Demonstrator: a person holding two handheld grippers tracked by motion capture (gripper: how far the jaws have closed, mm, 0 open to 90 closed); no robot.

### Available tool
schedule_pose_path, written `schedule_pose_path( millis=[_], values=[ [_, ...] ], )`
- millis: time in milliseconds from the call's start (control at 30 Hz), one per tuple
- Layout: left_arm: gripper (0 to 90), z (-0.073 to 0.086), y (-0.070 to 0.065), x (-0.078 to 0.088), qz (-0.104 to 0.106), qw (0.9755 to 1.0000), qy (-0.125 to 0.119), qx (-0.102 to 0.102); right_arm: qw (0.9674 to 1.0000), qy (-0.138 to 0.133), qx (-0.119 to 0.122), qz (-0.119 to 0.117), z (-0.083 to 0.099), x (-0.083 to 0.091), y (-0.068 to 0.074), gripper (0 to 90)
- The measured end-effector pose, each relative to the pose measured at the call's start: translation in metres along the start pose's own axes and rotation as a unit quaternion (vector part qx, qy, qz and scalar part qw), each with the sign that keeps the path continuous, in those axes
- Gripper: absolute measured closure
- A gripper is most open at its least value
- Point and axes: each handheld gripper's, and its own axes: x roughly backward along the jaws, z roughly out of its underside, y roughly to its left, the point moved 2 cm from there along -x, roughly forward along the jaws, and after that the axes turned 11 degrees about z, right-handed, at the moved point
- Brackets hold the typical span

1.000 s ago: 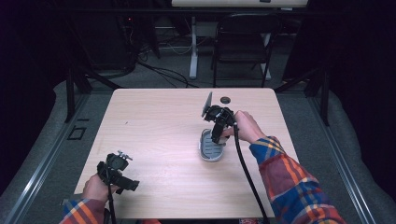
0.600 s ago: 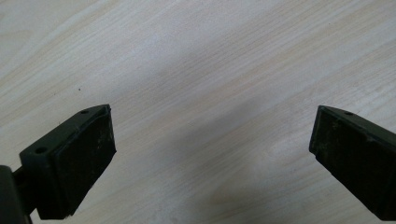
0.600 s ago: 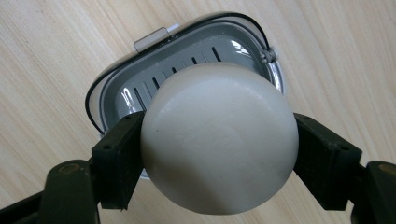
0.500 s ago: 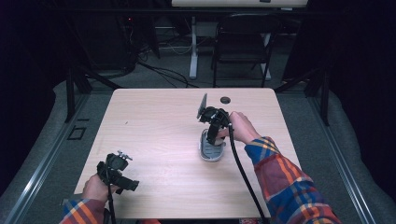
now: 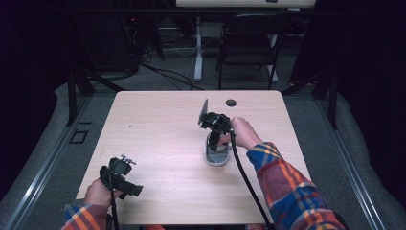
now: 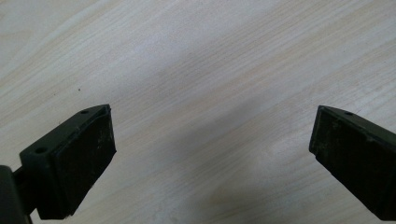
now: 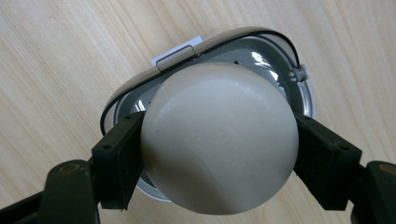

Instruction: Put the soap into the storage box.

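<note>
Right gripper view: a pale egg (image 7: 219, 140) is clamped between the right hand-held gripper (image 7: 219, 158), held just above the metal egg slicer (image 7: 299, 100), apparently for seating in its cradle; left hand-held gripper (image 6: 210, 154) is kept released, well away from the slicer

Dark room, grey floor (image 5: 43, 158), folding chair (image 5: 249, 45)
</note>
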Motion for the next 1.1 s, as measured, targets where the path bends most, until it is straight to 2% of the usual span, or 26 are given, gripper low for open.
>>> schedule_pose_path(
  millis=[333,700,1100],
  values=[
    [0.0,0.0,0.0,0.0,0.0,1.0,0.001,-0.001,1.0,0.001,-0.003,-0.007,0.0,-0.01,0.002,24.0],
    [0.0,0.0,0.0,0.0,-0.001,1.0,0.001,-0.002,0.9999,0.012,0.004,0.002,0.003,-0.019,0.004,24.0],
    [0.0,0.0,0.0,0.0,0.0,1.0,0.003,-0.001,0.9999,0.015,0.007,0.001,0.004,-0.022,0.005,23.7]
  ],
)
